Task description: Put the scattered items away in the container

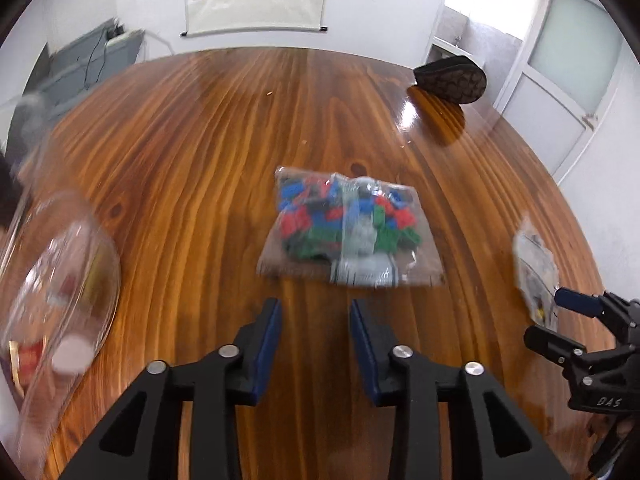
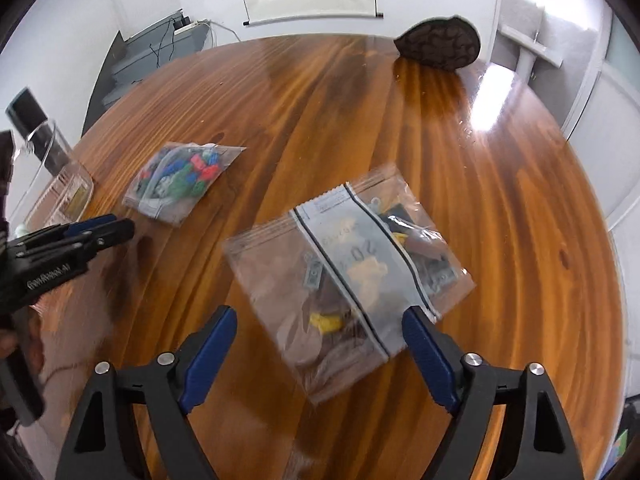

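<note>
Two clear brick bags [image 2: 182, 178] [image 2: 348, 270] flat on table; clear container [image 1: 60, 264] left edge

My left tongs [image 1: 314, 322] are black with dark blue pads and silver pivot pins, and my right tongs [image 2: 320, 332] carry the same colours. The worktop [image 1: 192, 152] is glossy orange-brown wood with dark grain streaks running along it. I see one clear bag [image 1: 348, 224] packed with red, blue and green bricks around a pale grey strip. The other clear bag [image 2: 348, 272] has a pale strip edged by two black lines, with yellow, grey and dark pieces inside. The pouch [image 2: 438, 46] at the far edge is dark brown with a lighter repeating pattern. The container [image 1: 60, 264] is clear
</note>
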`<state>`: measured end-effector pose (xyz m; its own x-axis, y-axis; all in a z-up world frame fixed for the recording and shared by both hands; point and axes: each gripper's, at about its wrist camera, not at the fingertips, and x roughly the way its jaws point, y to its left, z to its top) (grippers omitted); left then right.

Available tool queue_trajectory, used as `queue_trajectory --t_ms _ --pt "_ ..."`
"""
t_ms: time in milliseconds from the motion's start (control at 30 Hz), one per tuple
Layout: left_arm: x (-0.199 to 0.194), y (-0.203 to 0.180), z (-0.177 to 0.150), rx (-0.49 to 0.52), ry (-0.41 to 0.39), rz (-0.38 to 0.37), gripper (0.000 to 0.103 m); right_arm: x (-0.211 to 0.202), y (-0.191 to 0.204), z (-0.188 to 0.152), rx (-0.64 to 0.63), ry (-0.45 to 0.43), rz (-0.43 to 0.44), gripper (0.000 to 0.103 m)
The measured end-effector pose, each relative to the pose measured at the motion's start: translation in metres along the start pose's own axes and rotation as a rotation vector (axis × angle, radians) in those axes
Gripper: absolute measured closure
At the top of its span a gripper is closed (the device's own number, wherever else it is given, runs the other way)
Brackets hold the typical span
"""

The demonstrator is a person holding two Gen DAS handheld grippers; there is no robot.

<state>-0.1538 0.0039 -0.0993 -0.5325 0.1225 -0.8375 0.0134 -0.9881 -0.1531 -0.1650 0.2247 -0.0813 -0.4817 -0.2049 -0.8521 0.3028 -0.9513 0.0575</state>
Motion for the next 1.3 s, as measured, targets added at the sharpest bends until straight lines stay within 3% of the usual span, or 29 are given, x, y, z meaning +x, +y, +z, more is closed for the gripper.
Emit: queue_trajectory --t_ms 200,300,400,600,700,867,1100,1200,1300 --pt "-0.031 0.015 -0.014 -0.056 -0.060 -0.010 0.069 -0.019 0.025 0.032 -0.037 -0.119 0.053 0.019" --pt "-0.052 0.017 -0.018 -0.050 -0.104 -0.014 0.067 -0.002 0.046 0.057 -0.072 -0.112 0.084 0.019" --pt "-0.071 0.022 -0.025 -0.052 -0.137 -0.019 0.058 0.017 0.069 0.081 -0.107 -0.101 0.107 0.019" --pt "-0.093 0.042 -0.035 -0.088 -0.168 -0.006 0.050 0.065 0.104 0.110 -0.173 -0.025 0.119 0.024" --pt "-0.097 0.045 -0.036 -0.097 -0.191 0.007 0.047 0.078 0.113 0.107 -0.205 0.009 0.132 0.024" --pt "-0.089 0.040 -0.026 -0.102 -0.206 -0.004 0.046 0.063 0.115 0.082 -0.257 0.022 0.158 0.024" --pt "-0.078 0.031 -0.020 -0.072 -0.169 -0.044 0.046 0.043 0.116 0.047 -0.330 0.039 0.193 0.025" --pt "-0.072 0.023 -0.011 -0.036 -0.164 -0.036 0.046 0.033 0.116 0.032 -0.357 0.043 0.206 0.030" --pt "-0.063 0.013 0.000 -0.002 -0.139 -0.051 0.046 0.011 0.089 0.029 -0.265 -0.029 0.165 0.030"
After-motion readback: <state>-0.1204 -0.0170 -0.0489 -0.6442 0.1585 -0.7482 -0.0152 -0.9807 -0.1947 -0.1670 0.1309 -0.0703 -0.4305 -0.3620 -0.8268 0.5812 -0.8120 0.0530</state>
